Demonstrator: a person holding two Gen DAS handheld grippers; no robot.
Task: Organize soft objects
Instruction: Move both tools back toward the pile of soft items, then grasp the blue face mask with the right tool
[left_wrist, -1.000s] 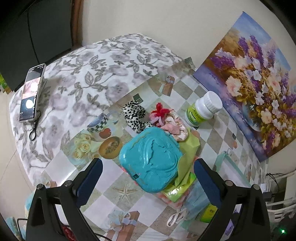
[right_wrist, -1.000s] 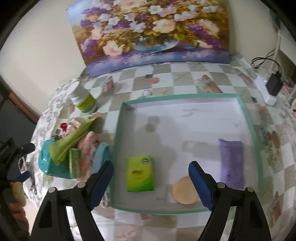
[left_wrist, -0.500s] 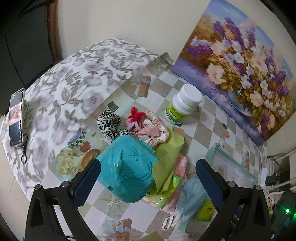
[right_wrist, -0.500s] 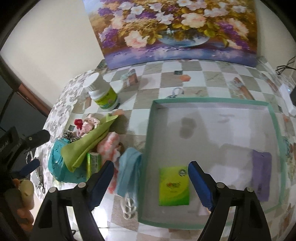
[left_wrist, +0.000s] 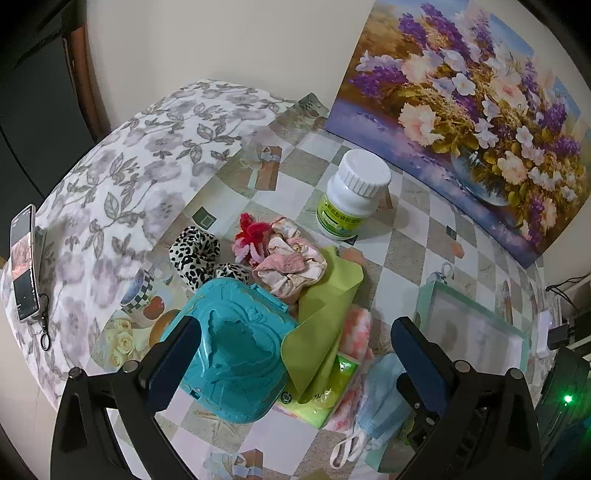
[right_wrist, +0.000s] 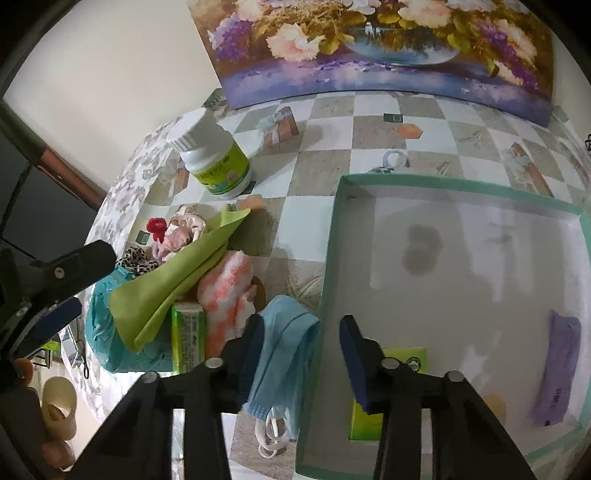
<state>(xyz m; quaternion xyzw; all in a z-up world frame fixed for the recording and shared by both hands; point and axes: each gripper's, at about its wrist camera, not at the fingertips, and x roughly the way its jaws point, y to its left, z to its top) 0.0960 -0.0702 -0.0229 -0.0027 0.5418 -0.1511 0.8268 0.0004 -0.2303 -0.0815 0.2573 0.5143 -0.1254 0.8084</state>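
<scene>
Right now the right gripper (right_wrist: 303, 354) hangs with its blue-padded fingers spread, the pale blue pleated face mask (right_wrist: 284, 347) lying between them, draped against the outer wall of the shallow mint-rimmed white tray (right_wrist: 332, 236); whether either pad touches the mask I cannot tell. Inside the tray lie a green tissue packet (right_wrist: 402, 358) and a flat purple pouch (right_wrist: 557, 373), well apart. Meanwhile the left gripper (left_wrist: 291, 350), fingers also spread and holding nothing, hovers over a heap beside the tray: a teal embossed plastic case (left_wrist: 236, 358), a lime-green cloth (left_wrist: 325, 317), a pink-and-white fuzzy cloth (left_wrist: 358, 328) and pink, red and leopard-print scrunchies (left_wrist: 288, 262), near a white green-labelled pill bottle (left_wrist: 351, 195).
</scene>
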